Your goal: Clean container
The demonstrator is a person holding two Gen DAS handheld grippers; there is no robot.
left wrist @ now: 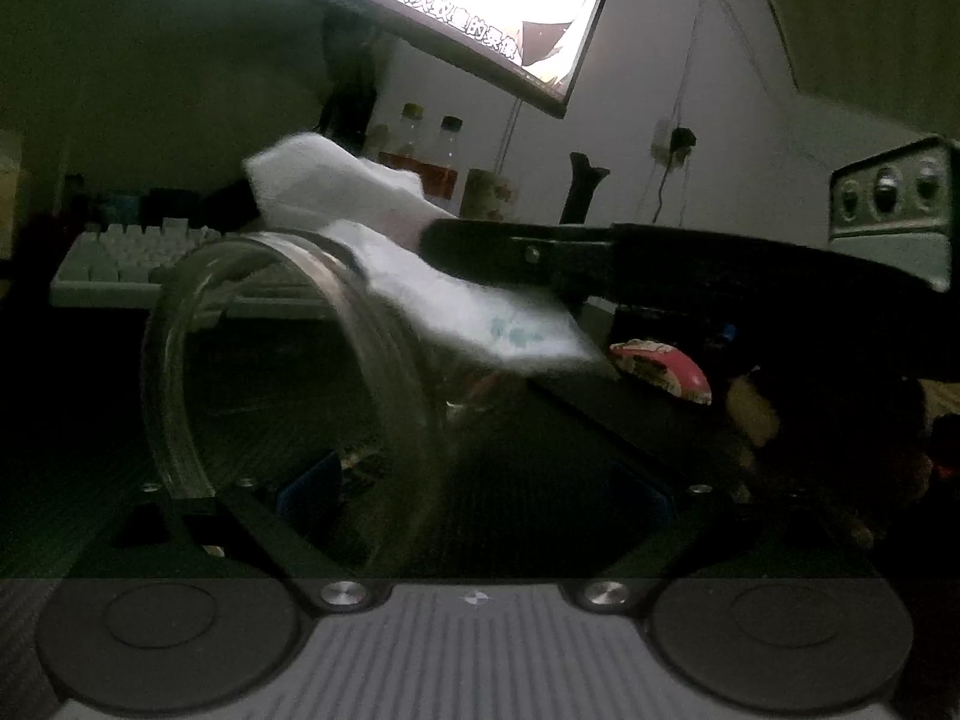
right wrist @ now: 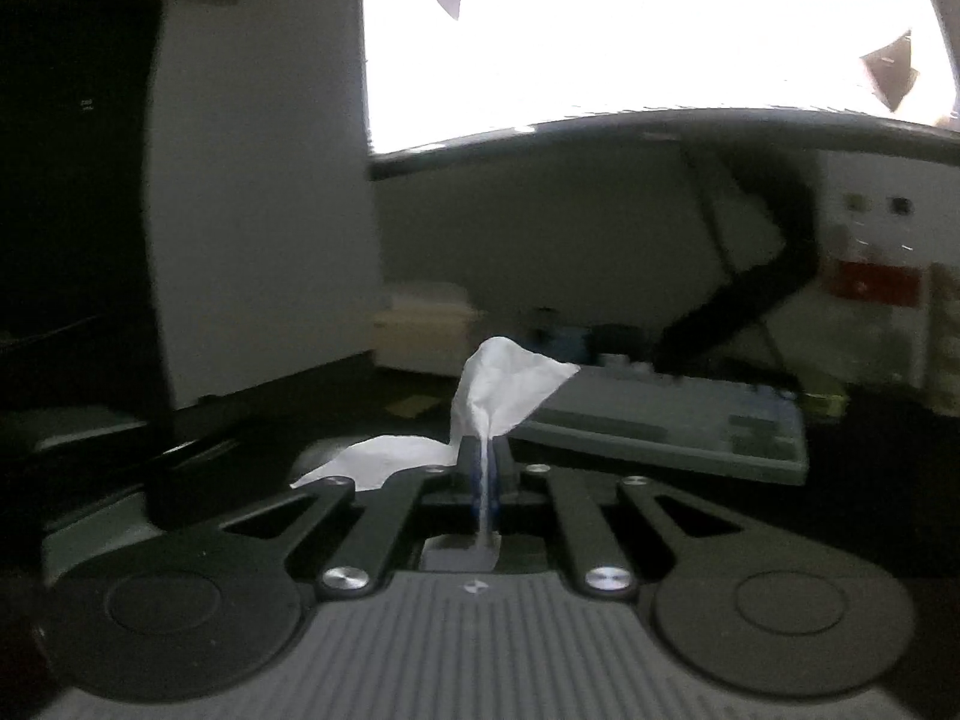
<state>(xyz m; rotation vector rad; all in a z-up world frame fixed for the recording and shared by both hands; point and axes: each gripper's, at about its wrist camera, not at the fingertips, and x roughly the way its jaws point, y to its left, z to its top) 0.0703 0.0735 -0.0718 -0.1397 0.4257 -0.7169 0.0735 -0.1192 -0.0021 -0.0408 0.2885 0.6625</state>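
The right tool [right wrist: 487, 468] is closed tight on a crumpled white paper tissue [right wrist: 507, 387]. The left tool [left wrist: 420, 480] holds the clear round glass jar [left wrist: 288, 372] above the dark bench [left wrist: 78, 480], near the keyboard edge. The tissue is at the jar's rim, so wiping inside seems not finished.

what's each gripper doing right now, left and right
left gripper: closed on the clear glass jar.
right gripper: shut on the white tissue.

Clear glass container [left wrist: 288, 372]; white tissue [right wrist: 510, 384], faint blue print; red-white wrapper [left wrist: 660, 366].
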